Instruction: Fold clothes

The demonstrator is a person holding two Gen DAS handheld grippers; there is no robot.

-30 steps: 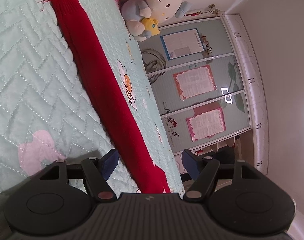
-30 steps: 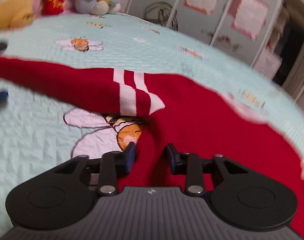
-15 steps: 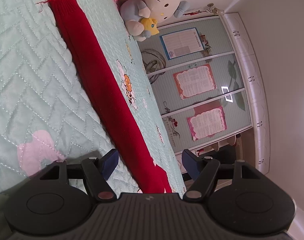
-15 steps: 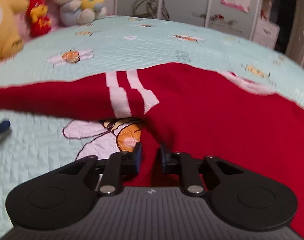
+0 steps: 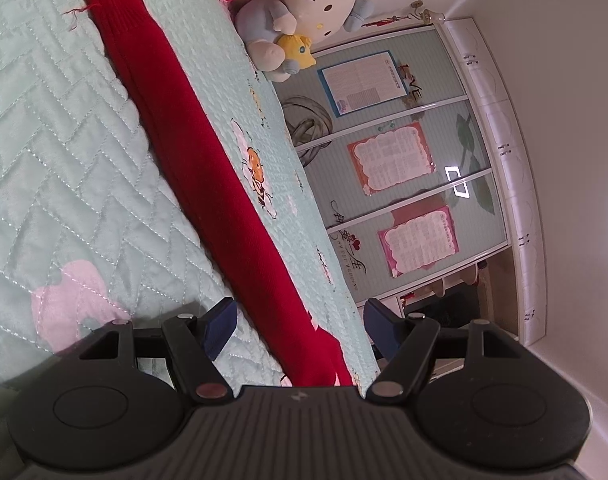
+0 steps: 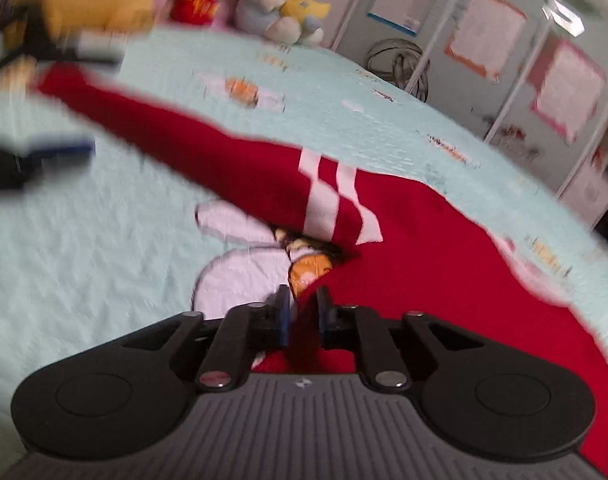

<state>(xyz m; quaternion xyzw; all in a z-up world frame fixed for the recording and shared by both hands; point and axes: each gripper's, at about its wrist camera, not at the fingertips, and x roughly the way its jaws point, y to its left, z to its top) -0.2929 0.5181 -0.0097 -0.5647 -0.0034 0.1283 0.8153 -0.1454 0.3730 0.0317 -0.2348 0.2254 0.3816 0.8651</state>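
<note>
red sweater [image 6: 444, 264] pinched in right hand-held gripper [image 6: 301, 312]

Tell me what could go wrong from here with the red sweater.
1. The right gripper pinches only a thin fold of the red sweater; it could slip out when pulled.
2. The left gripper is open and grips nothing, so the sleeve may drag and bunch on the quilt.
</note>
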